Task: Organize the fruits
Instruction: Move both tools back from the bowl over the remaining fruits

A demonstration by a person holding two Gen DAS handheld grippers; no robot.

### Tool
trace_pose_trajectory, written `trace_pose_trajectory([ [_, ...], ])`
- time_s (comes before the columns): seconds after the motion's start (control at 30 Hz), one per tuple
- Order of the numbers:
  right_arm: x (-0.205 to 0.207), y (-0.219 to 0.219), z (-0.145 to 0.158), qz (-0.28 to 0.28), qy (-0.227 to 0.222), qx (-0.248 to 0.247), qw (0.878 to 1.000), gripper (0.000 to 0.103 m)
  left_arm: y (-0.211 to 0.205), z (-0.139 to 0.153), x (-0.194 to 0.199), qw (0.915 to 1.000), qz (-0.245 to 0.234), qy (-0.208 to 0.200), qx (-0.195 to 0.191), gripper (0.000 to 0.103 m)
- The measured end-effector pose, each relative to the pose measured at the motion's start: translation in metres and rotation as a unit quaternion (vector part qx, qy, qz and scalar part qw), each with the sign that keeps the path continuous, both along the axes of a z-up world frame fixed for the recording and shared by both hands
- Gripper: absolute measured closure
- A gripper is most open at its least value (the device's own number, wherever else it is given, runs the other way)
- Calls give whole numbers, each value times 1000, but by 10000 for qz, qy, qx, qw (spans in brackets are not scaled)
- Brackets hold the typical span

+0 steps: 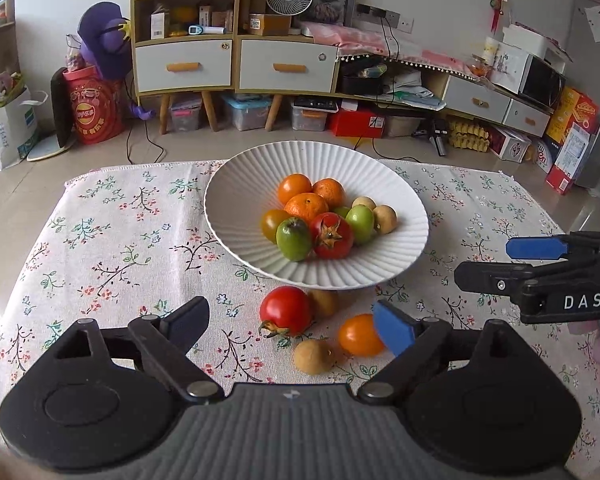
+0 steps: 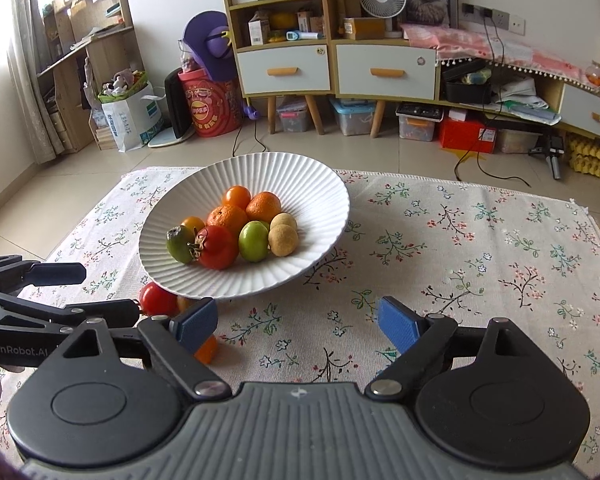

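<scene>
A white ribbed bowl (image 1: pixel 400 200) (image 2: pixel 324 196) on the floral tablecloth holds several fruits: oranges, green fruits, a red tomato (image 1: pixel 332 236) and tan longans. In front of the bowl, on the cloth, lie a red tomato (image 1: pixel 286 310) (image 2: pixel 156 300), an orange tomato (image 1: pixel 358 336), a tan longan (image 1: pixel 312 356) and another longan (image 1: pixel 324 302) partly under the bowl's rim. My left gripper (image 1: pixel 292 324) is open just short of these loose fruits, touching none. My right gripper (image 2: pixel 298 324) is open over bare cloth to their right, with an orange fruit (image 2: pixel 208 350) partly hidden behind its left finger.
The tablecloth (image 2: pixel 480 248) covers a low table whose far edge lies just behind the bowl. Beyond it are a tiled floor, wooden cabinets (image 1: pixel 236 64) with drawers, storage boxes and cables. Each gripper shows at the side of the other's view.
</scene>
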State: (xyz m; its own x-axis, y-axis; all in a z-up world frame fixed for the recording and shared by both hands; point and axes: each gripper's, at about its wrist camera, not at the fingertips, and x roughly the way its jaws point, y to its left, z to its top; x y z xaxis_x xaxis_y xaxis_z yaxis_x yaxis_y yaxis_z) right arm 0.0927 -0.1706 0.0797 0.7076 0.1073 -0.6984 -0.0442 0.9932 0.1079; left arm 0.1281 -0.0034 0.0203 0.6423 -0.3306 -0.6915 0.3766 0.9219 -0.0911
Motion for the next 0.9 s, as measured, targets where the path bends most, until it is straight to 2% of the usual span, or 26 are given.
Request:
trace_pose_trajectory([
  [0.23, -17, 0, 0, -131, 48, 66, 9999, 9, 10, 2, -13, 9998, 154, 61, -58, 4],
  [0.4, -22, 3, -5, -153, 63, 38, 9999, 4, 10, -5, -18, 9999, 63, 55, 95, 4],
  [0.53, -26, 4, -13, -127, 82, 134, 9998, 3, 14, -20, -24, 9994, 127, 140, 292, 4],
  [0.73, -29, -3, -21, -318, -11, 161, 9994, 3, 24, -34, -29, 9985, 328, 364, 230, 4],
  [0.9, -34, -2, -30, -290, -95, 38, 9995, 1, 28, -42, -33, 9981, 477, 299, 248, 4],
])
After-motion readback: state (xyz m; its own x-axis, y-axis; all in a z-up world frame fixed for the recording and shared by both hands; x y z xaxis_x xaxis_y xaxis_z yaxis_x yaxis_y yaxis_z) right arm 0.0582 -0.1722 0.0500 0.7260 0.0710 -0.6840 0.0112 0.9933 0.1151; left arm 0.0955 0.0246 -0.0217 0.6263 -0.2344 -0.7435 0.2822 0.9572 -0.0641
